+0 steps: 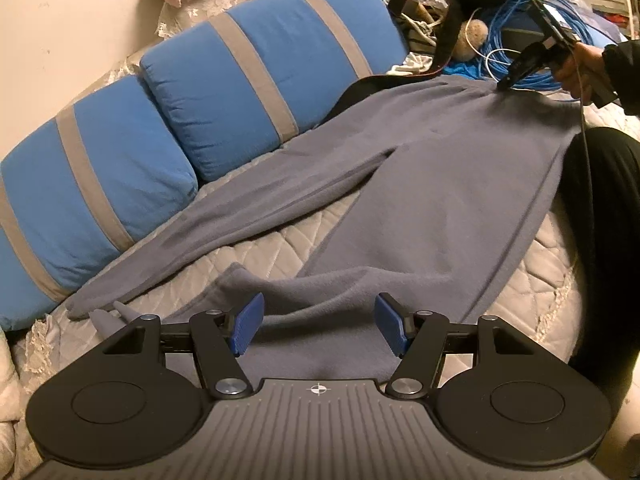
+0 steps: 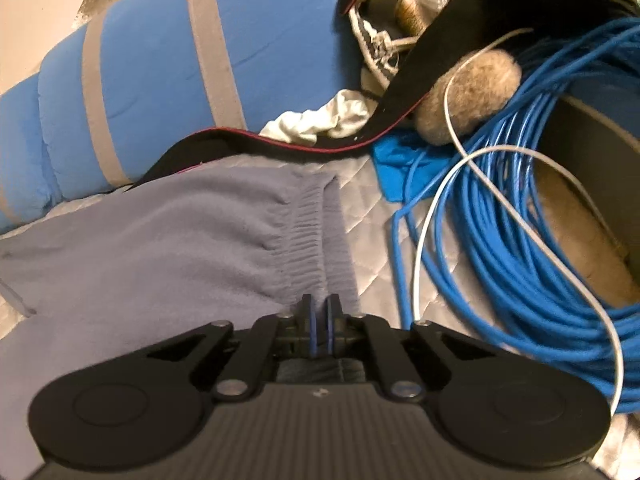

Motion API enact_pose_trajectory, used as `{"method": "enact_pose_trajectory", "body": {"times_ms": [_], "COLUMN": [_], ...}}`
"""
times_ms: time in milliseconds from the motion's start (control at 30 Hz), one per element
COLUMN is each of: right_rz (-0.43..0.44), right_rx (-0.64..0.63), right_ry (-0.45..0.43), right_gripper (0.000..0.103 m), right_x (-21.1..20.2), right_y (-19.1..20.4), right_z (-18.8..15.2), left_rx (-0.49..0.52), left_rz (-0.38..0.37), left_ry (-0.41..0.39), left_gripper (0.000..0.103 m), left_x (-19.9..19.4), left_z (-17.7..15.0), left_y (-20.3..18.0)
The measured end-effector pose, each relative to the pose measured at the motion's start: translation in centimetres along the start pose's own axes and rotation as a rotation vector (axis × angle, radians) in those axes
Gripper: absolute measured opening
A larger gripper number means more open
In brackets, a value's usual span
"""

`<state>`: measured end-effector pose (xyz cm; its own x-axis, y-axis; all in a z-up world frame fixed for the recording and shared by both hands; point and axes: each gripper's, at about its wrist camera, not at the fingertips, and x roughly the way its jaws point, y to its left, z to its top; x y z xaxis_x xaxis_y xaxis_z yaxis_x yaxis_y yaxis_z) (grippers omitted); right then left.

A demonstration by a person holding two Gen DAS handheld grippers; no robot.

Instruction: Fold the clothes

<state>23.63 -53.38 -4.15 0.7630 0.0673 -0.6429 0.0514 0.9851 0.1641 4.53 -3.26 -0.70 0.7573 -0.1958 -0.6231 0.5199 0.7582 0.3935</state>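
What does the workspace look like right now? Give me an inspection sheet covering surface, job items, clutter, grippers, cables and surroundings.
Surface: quilted bedspread, pale, lace edging at the side.
Job's things: grey fleece trousers spread flat, legs apart, one leg end turned up near the left gripper; elastic waistband at the far end.
Clutter: beige fluffy ball, white cloth, black strap with red edge, all beyond the waistband.
Grippers: left gripper open above the leg end, fingers touching nothing; right gripper shut on the waistband.
Cables: coil of blue cable beside the waistband, a white cable across it.
Surroundings: blue cushions with grey stripes against a wall.
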Motion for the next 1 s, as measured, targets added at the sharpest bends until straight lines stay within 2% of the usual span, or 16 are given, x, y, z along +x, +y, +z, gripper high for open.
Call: {"method": "enact_pose_trajectory", "body": {"times_ms": [267,400,467,500,533,600,733,1000], "right_rz": [-0.103,-0.121,-0.114,-0.103,-0.098,-0.048,0.035,0.140], "right_rx": [0.050,0.062,0.062,0.058,0.046,0.003,-0.083,-0.186], "right_ry": [-0.012,0.004,0.028,0.053,0.069,0.068,0.038,0.007], "right_gripper": [0.003,0.004,0.011,0.026,0.050,0.071,0.087,0.099], "right_x": [1.1,1.6,1.4,1.3,0.9,-0.8,-5.0,-11.9], "right_y": [-0.6,-0.3,0.1,0.4,0.8,1.8,4.3,9.4], "right_z": [0.2,0.2,0.4,0.5,0.6,0.7,0.7,-0.9], "left_rx": [-0.021,-0.033,-0.040,-0.050,-0.064,-0.090,-0.116,-0.252], "left_rz": [0.012,0.033,0.053,0.059,0.062,0.068,0.080,0.124], "left_ry": [-0.008,0.004,0.013,0.018,0.023,0.032,0.047,0.073], "left_gripper": [0.060,0.060,0.060,0.060,0.060,0.060,0.060,0.060], "left_x": [-0.5,-0.7,-0.7,-0.7,-0.7,-0.7,-0.5,-0.1], "left_z": [-0.3,-0.8,-1.0,-1.2,-1.3,-1.6,-1.9,-1.8], "left_y": [1.1,2.0,2.4,2.8,3.1,3.8,5.3,11.2]}}
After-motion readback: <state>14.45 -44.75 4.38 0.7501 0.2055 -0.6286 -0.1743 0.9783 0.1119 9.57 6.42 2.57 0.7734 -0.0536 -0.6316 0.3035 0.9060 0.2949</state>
